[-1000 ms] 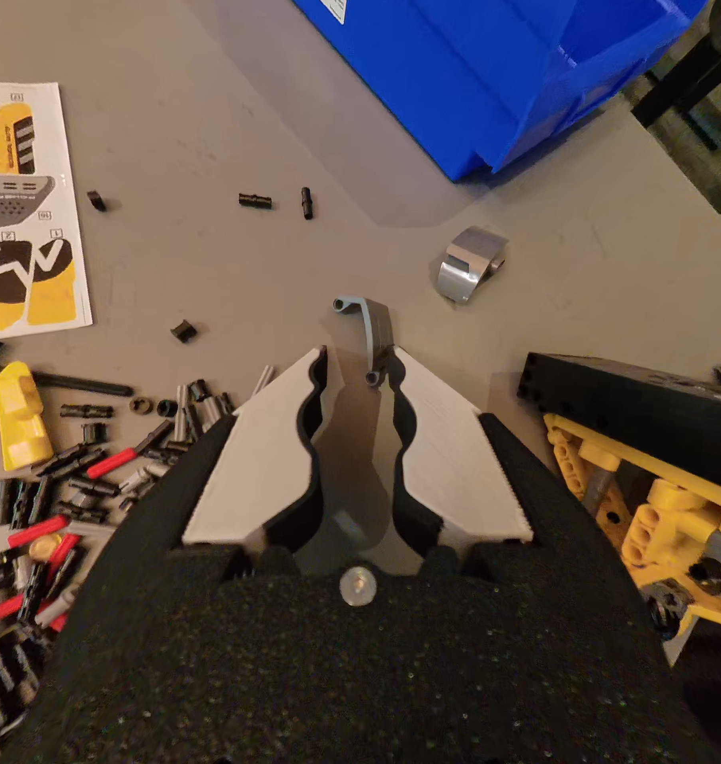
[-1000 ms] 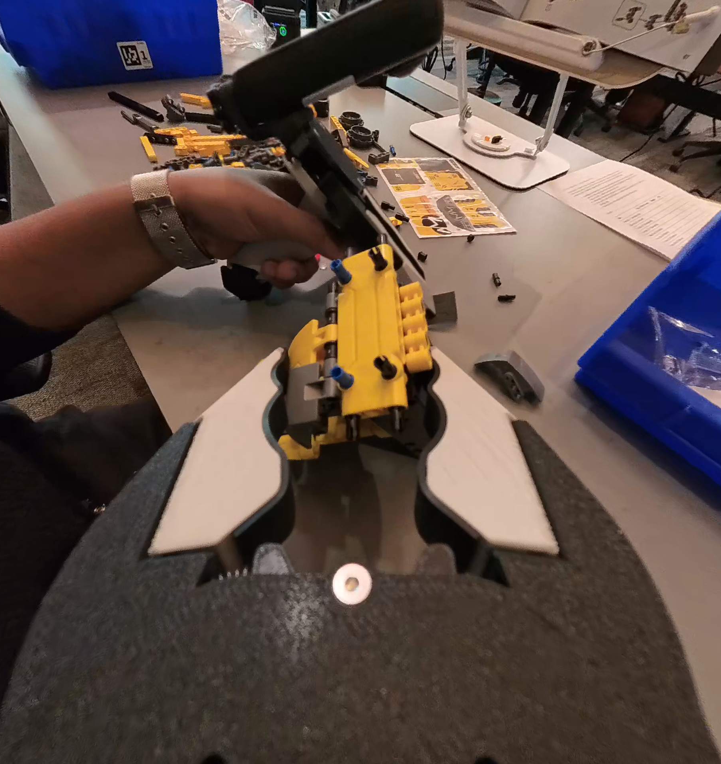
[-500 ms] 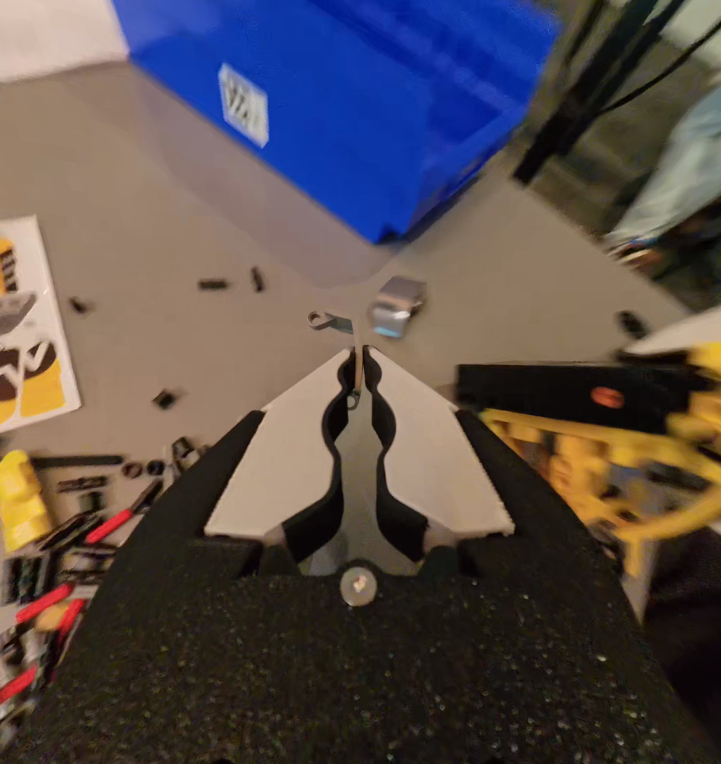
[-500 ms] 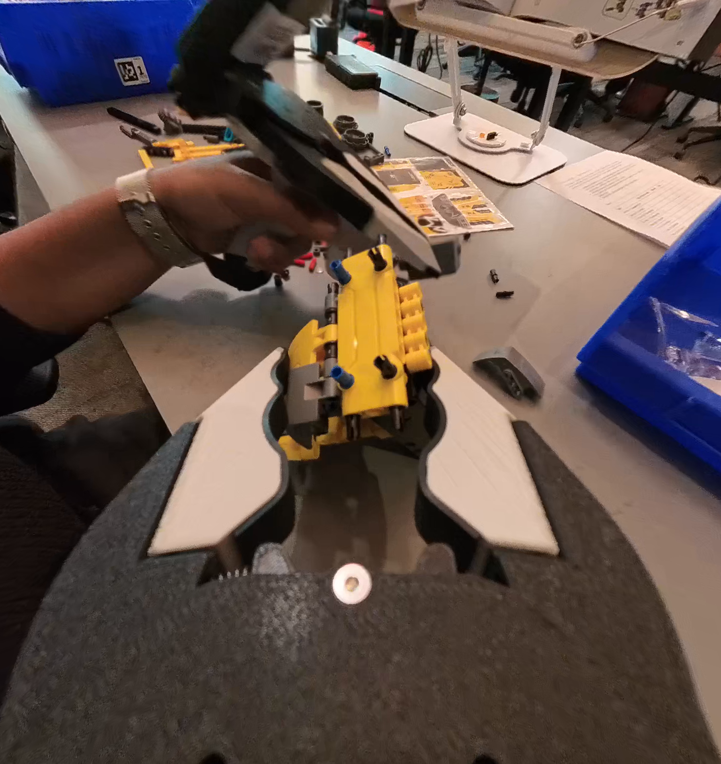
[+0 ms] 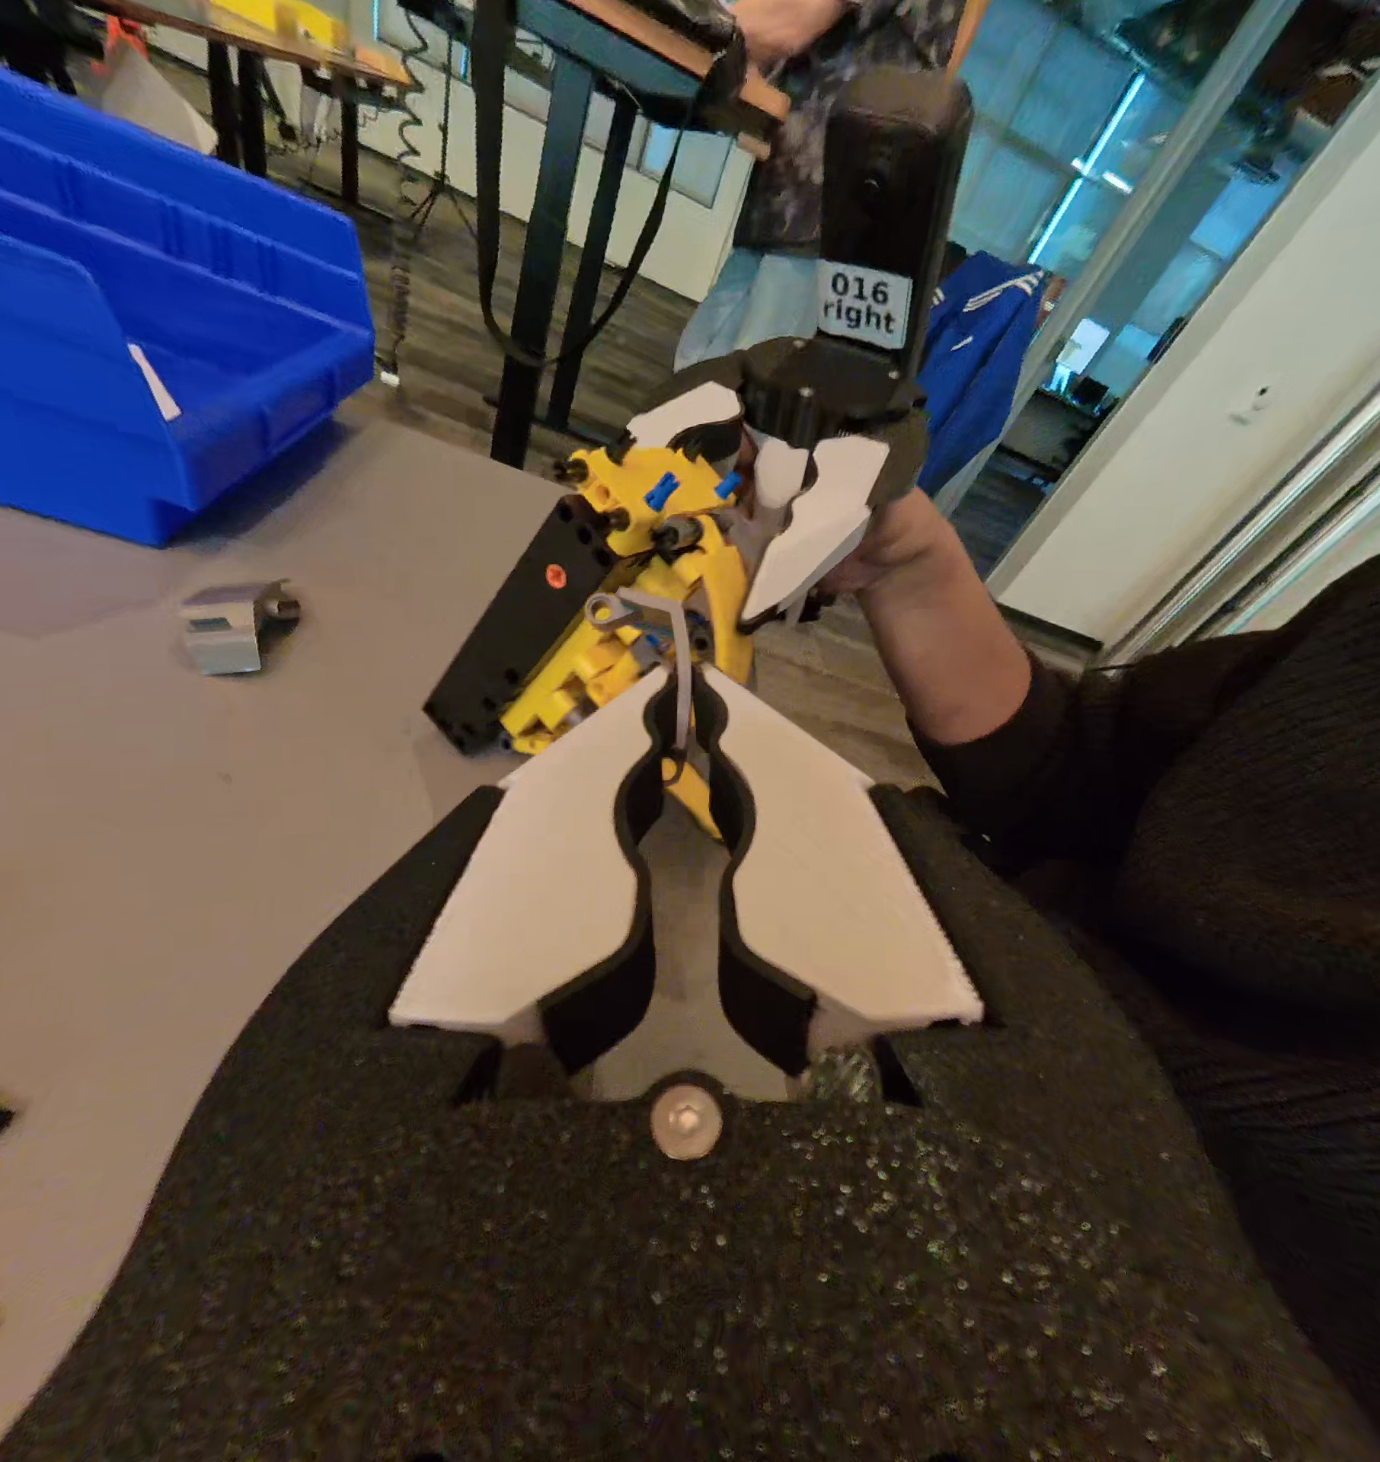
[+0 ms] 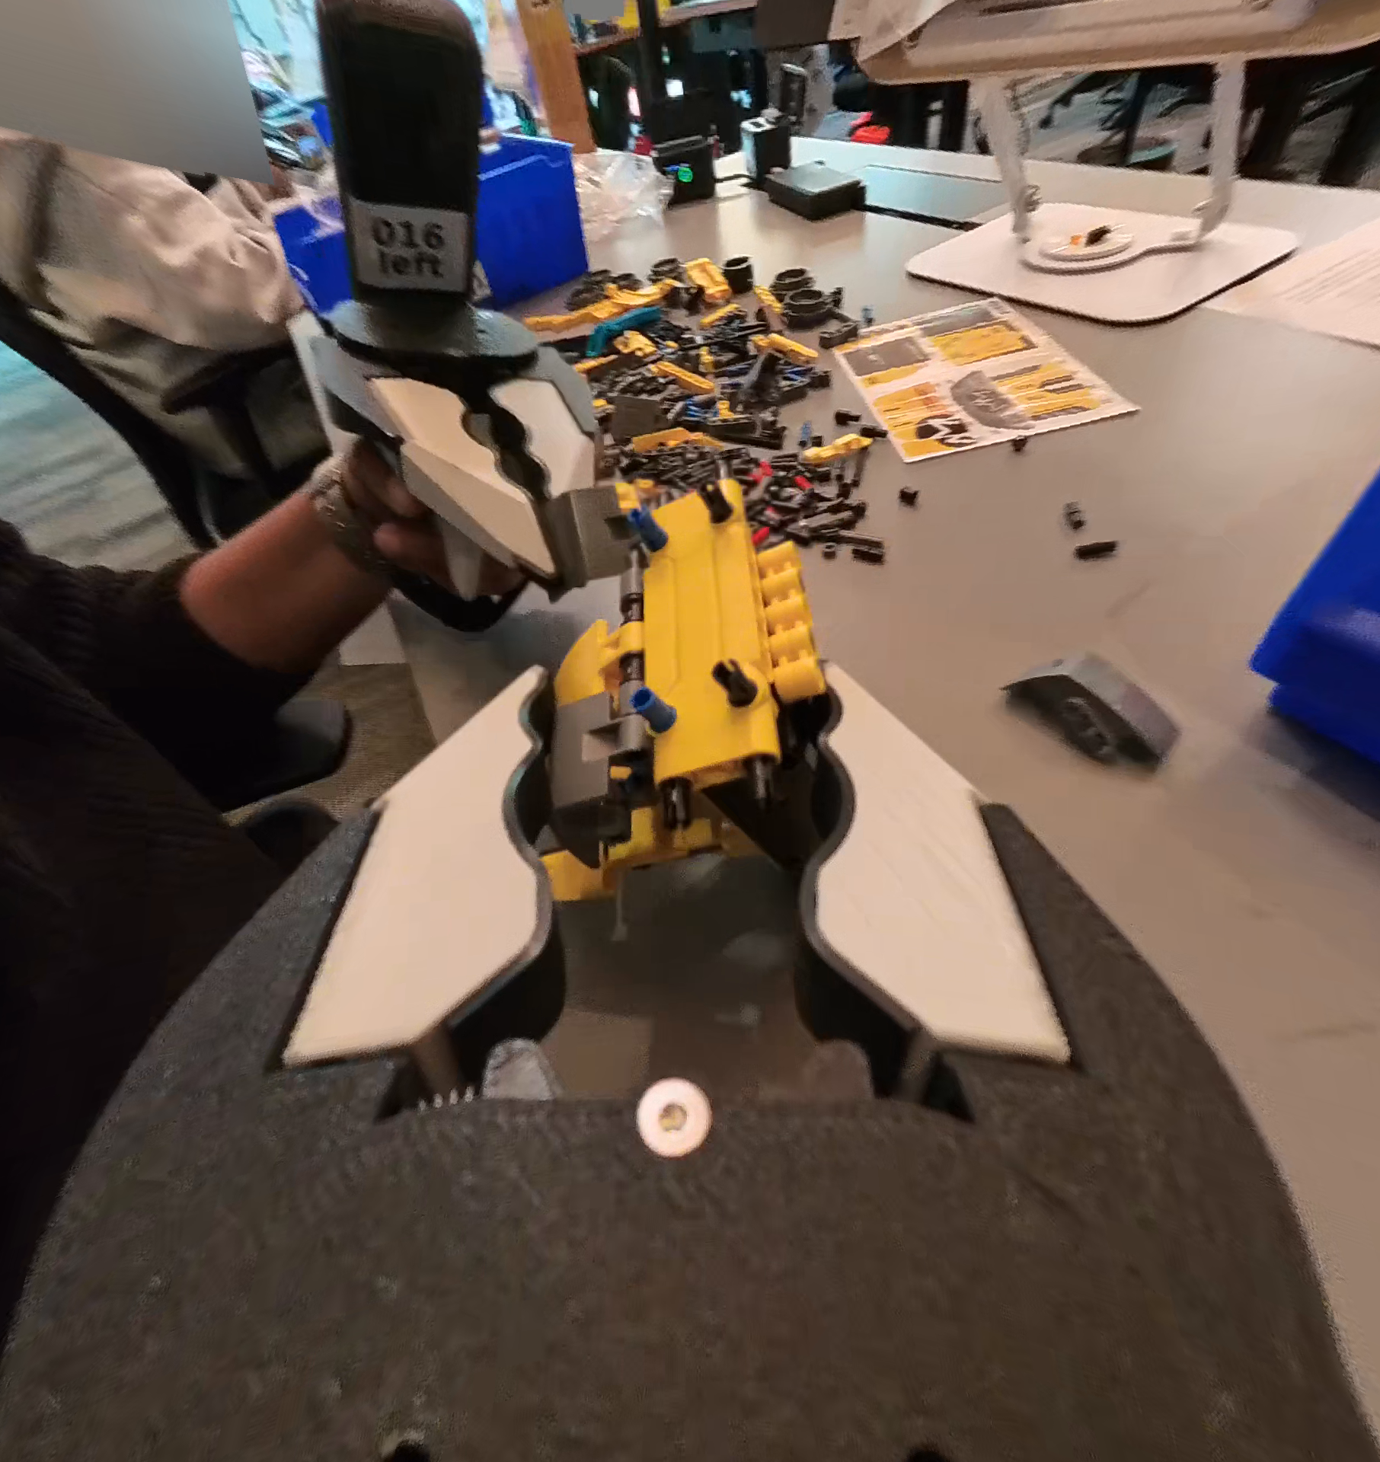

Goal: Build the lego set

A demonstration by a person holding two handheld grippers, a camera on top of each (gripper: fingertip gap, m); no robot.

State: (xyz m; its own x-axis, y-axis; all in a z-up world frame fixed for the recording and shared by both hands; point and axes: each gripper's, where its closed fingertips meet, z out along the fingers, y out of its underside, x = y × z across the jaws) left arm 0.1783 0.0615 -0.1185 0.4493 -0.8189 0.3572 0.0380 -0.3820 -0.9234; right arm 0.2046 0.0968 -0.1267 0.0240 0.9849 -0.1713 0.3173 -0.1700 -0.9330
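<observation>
My left gripper (image 5: 680,674) is shut on a thin grey curved piece (image 5: 675,633). The piece's free end touches the side of a yellow and black brick model (image 5: 560,601). My right gripper (image 6: 683,672) is shut on that model (image 6: 710,617) and holds it tilted above the table's near edge. The right gripper also shows in the left wrist view (image 5: 687,526), held in a hand. The left gripper shows in the right wrist view (image 6: 568,530) at the model's far left corner, with the grey piece (image 6: 592,530) at its tip.
A grey curved panel (image 5: 228,625) lies on the grey table (image 5: 157,831) and also shows in the right wrist view (image 6: 1090,712). A blue bin (image 5: 157,332) stands behind it. Farther off are a pile of loose pieces (image 6: 750,443), a sticker sheet (image 6: 979,380) and a white stand base (image 6: 1098,261). The gap from one gripper's tips to the other's is roughly 5 cm.
My left gripper has shut on the grey curved piece, lifted it off the table and swung it right to the model. The right gripper has kept hold of the model.
</observation>
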